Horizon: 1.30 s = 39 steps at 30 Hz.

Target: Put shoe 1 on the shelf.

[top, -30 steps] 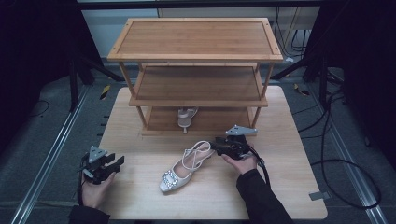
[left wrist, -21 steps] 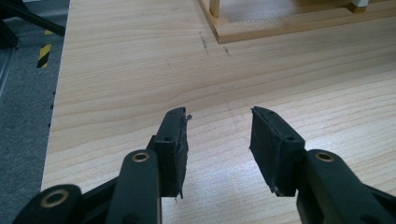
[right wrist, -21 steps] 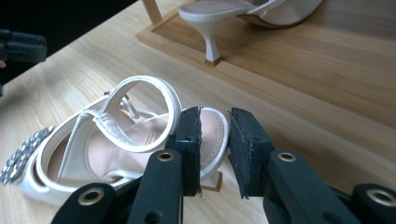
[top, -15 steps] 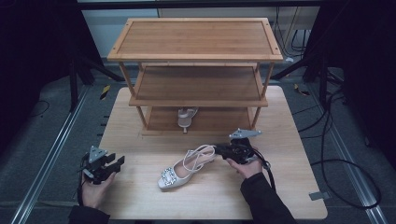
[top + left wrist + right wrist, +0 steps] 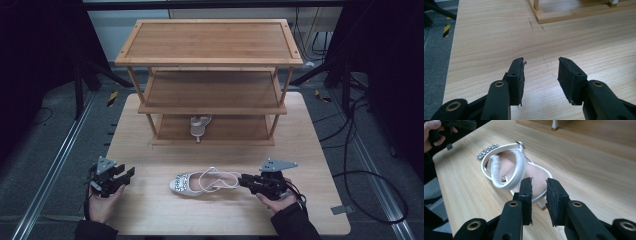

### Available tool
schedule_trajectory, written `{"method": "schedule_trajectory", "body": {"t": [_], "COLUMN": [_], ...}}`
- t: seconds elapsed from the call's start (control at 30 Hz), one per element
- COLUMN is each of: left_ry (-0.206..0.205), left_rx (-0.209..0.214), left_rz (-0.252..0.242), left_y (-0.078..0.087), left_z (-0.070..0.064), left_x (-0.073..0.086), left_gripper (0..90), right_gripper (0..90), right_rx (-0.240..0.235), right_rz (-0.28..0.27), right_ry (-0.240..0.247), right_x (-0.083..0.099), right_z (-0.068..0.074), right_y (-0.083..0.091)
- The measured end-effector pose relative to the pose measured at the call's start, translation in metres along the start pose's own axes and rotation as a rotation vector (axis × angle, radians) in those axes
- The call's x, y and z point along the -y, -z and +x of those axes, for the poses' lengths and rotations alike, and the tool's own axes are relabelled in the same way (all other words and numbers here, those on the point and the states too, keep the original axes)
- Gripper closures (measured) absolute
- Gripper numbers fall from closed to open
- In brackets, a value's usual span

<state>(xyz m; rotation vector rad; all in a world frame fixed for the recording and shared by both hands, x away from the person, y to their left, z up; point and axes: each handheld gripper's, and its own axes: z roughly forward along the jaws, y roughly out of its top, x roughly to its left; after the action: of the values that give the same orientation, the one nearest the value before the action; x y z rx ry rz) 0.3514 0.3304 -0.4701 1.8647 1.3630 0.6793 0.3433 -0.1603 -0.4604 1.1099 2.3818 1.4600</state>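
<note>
Counter [image 5: 150,210] wood lay pale under everything, and at its left front corner my left hand [image 5: 102,205] held my left gripper [image 5: 129,173] low over the bare surface, jaws spread wide with nothing between them. In the left gripper view that same gripper [image 5: 541,72] pointed across empty wood toward the foot of the wooden shoe rack [image 5: 574,15], well short of it. Near the middle front of the counter lay a white sandal [image 5: 205,181] on its side, its jewelled toe strap toward my left and its heel end toward my right. Behind it stood the shoe rack [image 5: 210,60], three shelves high, with a second white sandal [image 5: 199,127] on the lowest shelf. To the right, my right hand [image 5: 275,200] held my right gripper [image 5: 242,181] level with the counter, its tips right at the heel end of the near sandal. In the right gripper view my right gripper [image 5: 539,187] had its jaws partly spread, a narrow gap between the pads, sitting just over the back edge of the sandal [image 5: 511,173]; I could not tell whether either pad touched it, but they were not pinching it. Beyond the sandal in that view my left hand [image 5: 432,132] showed at the far counter edge.
</note>
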Motion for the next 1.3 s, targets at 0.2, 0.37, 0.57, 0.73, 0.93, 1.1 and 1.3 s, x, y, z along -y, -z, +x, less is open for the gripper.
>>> {"method": "schedule_trajectory", "body": {"t": [0.2,0.37,0.57,0.73,0.93,1.1,1.3], "left_ry": [0.002,0.0,-0.005,-0.004,-0.002,-0.002,-0.004], "left_rx": [0.002,0.002,0.003,0.001,0.001,0.002,0.003], "left_rz": [0.0,0.0,0.001,0.002,0.003,0.0,-0.001], "left_y": [0.0,0.0,0.0,-0.001,0.0,0.001,0.0], "left_z": [0.001,0.002,0.001,0.002,0.002,0.002,0.0], "left_x": [0.0,0.0,0.0,0.0,0.0,0.0,0.0], "left_gripper": [55.0,55.0,55.0,55.0,55.0,55.0,55.0], "right_gripper": [51.2,40.2,30.2,29.4,36.0,38.4,28.3], "right_rx": [0.032,-0.005,-0.056,-0.066,-0.079,-0.085,-0.073], "right_rz": [-0.065,-0.075,-0.005,0.047,0.069,0.08,0.063], "right_ry": [0.169,0.218,0.262,0.252,0.284,0.281,0.277], "right_x": [-0.01,-0.014,-0.01,-0.009,-0.009,-0.002,0.009], "right_z": [0.002,0.001,-0.006,-0.008,-0.004,0.003,0.018], "right_y": [-0.002,-0.003,-0.026,-0.038,-0.042,-0.033,-0.026]}}
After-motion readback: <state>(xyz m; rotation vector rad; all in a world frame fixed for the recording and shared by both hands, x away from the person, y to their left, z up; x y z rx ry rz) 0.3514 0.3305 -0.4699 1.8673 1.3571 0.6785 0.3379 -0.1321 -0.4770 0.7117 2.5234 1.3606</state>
